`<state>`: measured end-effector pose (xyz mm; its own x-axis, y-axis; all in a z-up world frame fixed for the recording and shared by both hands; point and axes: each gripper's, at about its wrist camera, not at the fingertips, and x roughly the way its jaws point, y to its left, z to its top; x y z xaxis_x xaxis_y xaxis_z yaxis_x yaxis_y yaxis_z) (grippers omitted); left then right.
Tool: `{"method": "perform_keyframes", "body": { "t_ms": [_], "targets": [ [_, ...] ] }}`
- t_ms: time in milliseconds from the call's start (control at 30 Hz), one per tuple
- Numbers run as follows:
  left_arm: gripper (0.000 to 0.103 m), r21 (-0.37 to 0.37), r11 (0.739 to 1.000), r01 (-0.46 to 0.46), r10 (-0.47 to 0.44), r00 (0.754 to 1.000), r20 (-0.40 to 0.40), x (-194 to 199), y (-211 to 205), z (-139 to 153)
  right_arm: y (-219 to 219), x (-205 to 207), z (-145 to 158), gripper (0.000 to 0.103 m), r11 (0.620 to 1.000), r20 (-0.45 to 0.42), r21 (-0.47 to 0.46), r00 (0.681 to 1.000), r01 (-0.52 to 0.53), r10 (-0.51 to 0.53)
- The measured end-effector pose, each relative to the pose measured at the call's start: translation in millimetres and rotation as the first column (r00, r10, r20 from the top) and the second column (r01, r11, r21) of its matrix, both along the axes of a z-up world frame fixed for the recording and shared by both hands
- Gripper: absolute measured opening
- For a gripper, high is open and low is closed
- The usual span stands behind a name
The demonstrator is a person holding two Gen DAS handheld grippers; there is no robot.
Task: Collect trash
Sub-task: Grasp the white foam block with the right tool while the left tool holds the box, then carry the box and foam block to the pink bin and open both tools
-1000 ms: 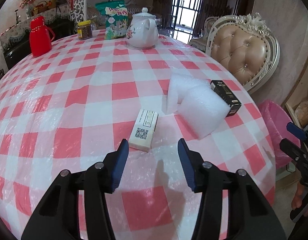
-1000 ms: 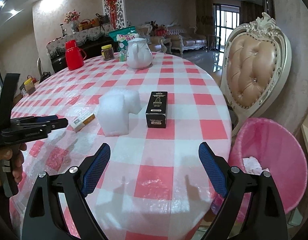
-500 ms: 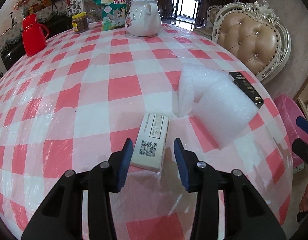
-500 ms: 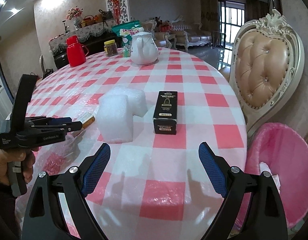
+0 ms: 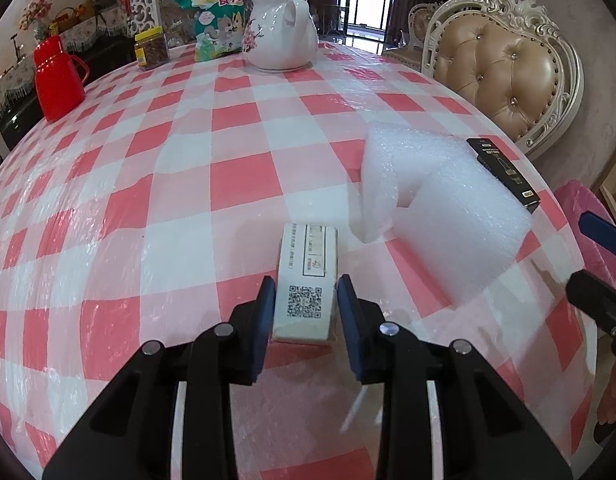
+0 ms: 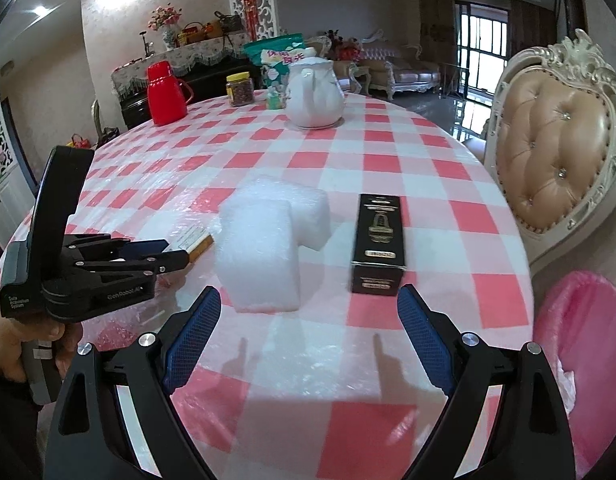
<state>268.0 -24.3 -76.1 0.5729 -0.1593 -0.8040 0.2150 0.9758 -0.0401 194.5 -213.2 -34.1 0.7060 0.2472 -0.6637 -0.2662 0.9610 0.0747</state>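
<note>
Left tongs (image 5: 306,300) astride white box (image 5: 308,276)

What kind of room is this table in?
Most likely a home dining and living room: a round table with a checked cloth, an ornate tufted chair beside it, a white teapot on it, and sofas behind.

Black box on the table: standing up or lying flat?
Lying flat. The black box rests on its broad face on the table, printed side up, next to the white foam; no gripper touches it.

White carton (image 5: 307,280) flat on table, QR-code up.
</note>
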Motion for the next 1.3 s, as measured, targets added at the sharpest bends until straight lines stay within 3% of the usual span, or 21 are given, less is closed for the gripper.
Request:
{"method": "perform_keyframes", "body": {
  "t_ms": [267,533,667,733,1300],
  "targets": [
    [0.031,-0.072,0.996,-0.045,0.047,0.998,0.028,-1,18,12,19,14,-4,0.085,1.0,-0.009,-0.013,1.0,-0.021,0.021],
    [0.031,-0.096,0.993,-0.065,0.068,0.997,0.036,-1,26,17,39,31,-12,0.084,0.999,-0.037,-0.032,0.998,-0.043,0.042],
    [0.031,-0.101,0.993,-0.068,0.073,0.997,0.04,-2,26,17,44,38,-18,0.069,0.998,-0.068,-0.033,0.996,-0.052,0.05],
    [0.031,-0.103,0.992,-0.071,0.076,0.996,0.044,-2,27,18,47,40,-20,0.049,0.997,-0.08,-0.036,0.995,-0.062,0.059],
    [0.031,-0.112,0.992,-0.063,0.074,0.992,0.102,-16,22,39,23,8,6,0.049,0.999,-0.021,-0.001,0.999,-0.045,0.045]
  ]
}}
